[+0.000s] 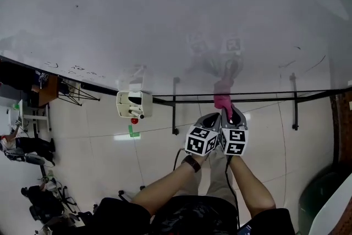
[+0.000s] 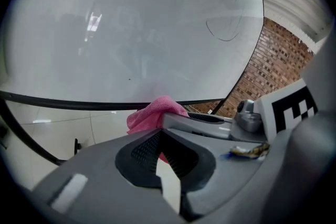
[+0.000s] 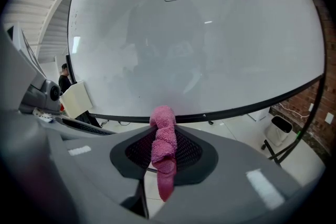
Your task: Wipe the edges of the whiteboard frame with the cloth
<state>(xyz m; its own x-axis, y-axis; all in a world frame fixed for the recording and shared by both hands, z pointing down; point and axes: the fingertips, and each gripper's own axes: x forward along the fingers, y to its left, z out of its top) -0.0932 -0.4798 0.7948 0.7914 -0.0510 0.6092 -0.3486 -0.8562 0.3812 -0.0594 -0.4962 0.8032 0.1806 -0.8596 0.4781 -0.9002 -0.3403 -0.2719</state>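
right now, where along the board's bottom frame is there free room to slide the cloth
Bare frame runs from the pink cloth right to the stand post. Leftward it's shorter, ending at another post and a white box. Below the cloth the left gripper and right gripper crowd together.

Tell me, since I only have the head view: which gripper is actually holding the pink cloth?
Observer: The right gripper. Its own view shows the pink cloth pinched between its fingers, with the tip sticking out toward the board.
Operator: And the left one, is it helping?
Observer: No. In its view, the left gripper has its fingers close together with nothing gripped. The cloth only shows beyond them.
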